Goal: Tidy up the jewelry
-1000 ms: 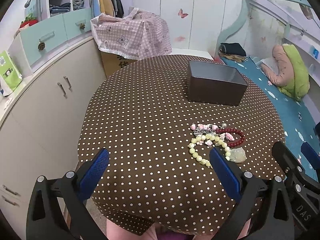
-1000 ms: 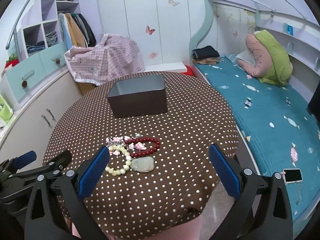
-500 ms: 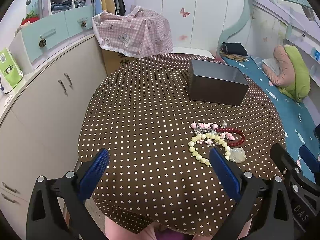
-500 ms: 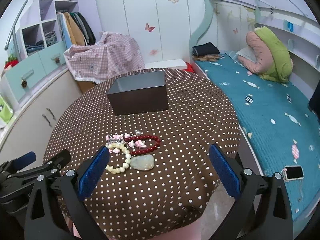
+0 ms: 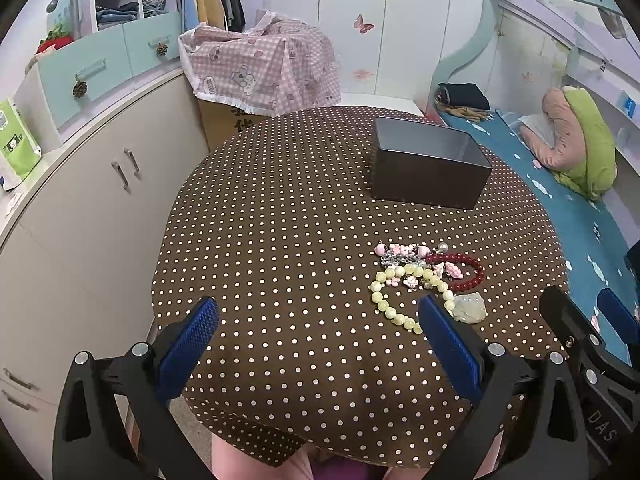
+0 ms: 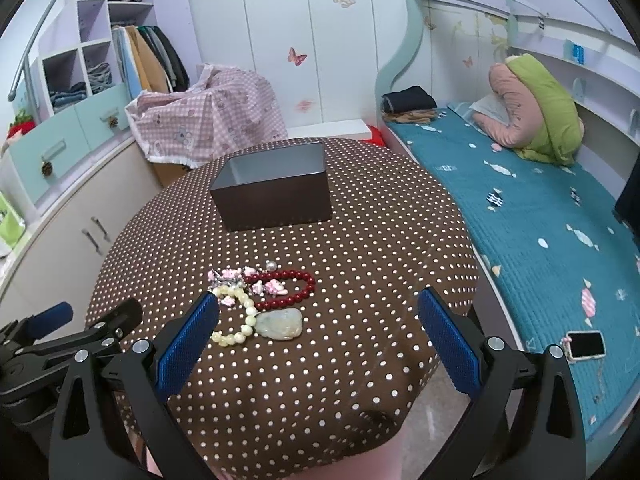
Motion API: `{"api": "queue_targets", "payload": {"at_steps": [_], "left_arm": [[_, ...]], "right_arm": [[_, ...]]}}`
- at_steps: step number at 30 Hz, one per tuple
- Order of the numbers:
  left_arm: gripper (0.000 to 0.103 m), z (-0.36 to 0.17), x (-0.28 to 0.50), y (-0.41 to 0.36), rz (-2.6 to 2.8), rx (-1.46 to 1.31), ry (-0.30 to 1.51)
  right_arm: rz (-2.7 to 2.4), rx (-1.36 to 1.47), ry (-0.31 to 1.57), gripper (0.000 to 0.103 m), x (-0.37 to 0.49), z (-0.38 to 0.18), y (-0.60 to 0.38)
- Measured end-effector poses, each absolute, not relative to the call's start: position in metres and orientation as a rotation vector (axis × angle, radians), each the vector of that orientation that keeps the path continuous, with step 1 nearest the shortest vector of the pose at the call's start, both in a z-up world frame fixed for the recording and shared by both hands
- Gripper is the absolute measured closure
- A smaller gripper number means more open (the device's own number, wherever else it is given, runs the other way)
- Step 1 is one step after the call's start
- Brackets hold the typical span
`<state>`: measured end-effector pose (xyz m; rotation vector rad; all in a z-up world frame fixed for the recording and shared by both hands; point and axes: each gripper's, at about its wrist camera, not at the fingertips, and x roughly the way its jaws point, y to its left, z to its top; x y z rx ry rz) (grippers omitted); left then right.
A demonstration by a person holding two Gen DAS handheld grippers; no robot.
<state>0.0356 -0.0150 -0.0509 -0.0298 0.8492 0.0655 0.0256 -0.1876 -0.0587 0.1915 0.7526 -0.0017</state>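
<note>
Fig.: start of jewelry sorting, both wrist views. The dark box (image 5: 430, 168) is sitting open-topped on the far half of the polka-dot desk (image 5: 280, 240); its inside, so far as visible, looks empty. Nearer than the box, w/ bare cloth between, the jewelry is lying in one tangled heap: red bead bracelet (image 5: 466, 272), pale yellow-green bead strand (image 5: 394, 312) w/ a pale jade pendant (image 5: 468, 308) at its near end, and pink charm piece (image 5: 404, 249) on the box side of the heap.

Left gripper (image 5: 316, 344) and right gripper (image 6: 318, 338) are both hovering over the near desk edge, fingers spread wide, holding nothing.

Change vs. 1 s ago: small. Both cameras are creeping slightly fwd/upward; heap and box are sitting lower and a bit closer in each view. Jewelry and box themselves are not moving, and the fingers are staying at the same opening.

Meaning: approach phase only, no piece sorted yet. The right gripper is lining up nearest the pendant; likely first pick, though overlapping strands risk dragging neighbours along.
</note>
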Motion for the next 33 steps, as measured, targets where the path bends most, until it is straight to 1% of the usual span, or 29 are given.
{"api": "queue_targets", "payload": {"at_steps": [26,33], "left_arm": [[0.007,-0.049,0.033,-0.010,0.002,-0.060,0.824],[0.007,-0.058,0.042,-0.005,0.012,-0.054,0.848]], "right_arm": [[0.005,0.223,0.732,0.007,0.026,-0.057,-0.195],[-0.010,0.223,0.686,0.007,0.032,-0.058,-0.196]]}}
